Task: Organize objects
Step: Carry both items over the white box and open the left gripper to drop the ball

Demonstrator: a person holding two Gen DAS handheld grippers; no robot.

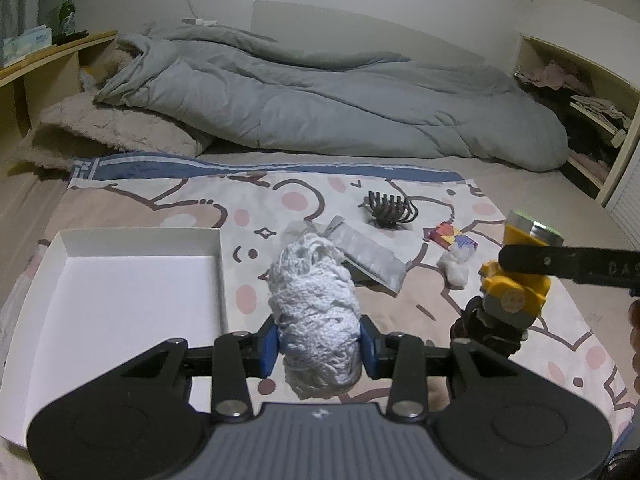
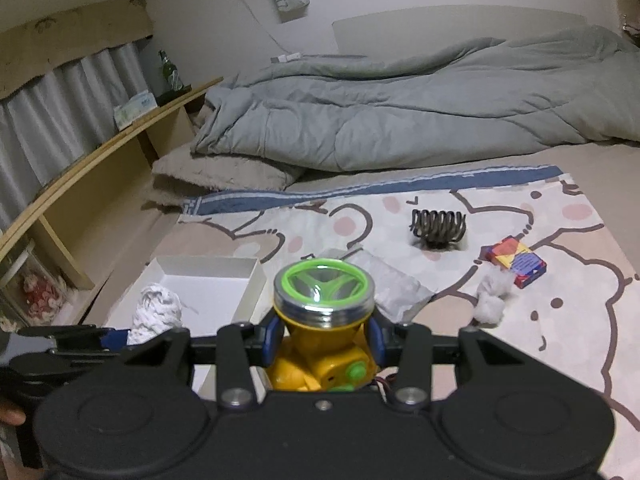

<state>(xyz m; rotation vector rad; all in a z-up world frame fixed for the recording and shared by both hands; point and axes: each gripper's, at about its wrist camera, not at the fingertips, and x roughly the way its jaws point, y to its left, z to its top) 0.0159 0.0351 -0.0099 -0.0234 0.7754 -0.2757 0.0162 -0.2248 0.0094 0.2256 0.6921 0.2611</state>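
The white knitted bundle (image 1: 314, 312) sat clamped between the blue pads (image 1: 269, 346) of the left gripper (image 1: 320, 350), its long axis running straight away from the camera, the far end rounded and raised above the cartoon-print cloth (image 1: 168, 204). Its near end hung below the jaws and was partly cut off by the gripper body. It hovered just beside the right wall of the white tray (image 1: 120, 292), whose near-left corner ran out of view.

The right gripper (image 2: 324, 340) was closed on a yellow headlamp (image 2: 320, 320), lens and green ring tilted up toward the camera; its lower body and strap were hidden behind the gripper. In the left wrist view the headlamp (image 1: 516, 276) hung at the right edge, with part of a hand (image 1: 634, 332) cut off by the frame.

On the cloth farther back lay a silver foil packet (image 1: 368, 256), partly covered by the bundle, a dark claw hair clip (image 1: 390, 208), a small colourful box (image 1: 452, 236) and a cotton wad (image 1: 454, 266), the last two close together. What was printed on the box was too small to read.

The tray's floor was bare. Beyond the cloth's blue border a grey duvet (image 1: 320, 100) lay heaped across the bed, with wooden shelving (image 1: 44, 76) along the left edge.
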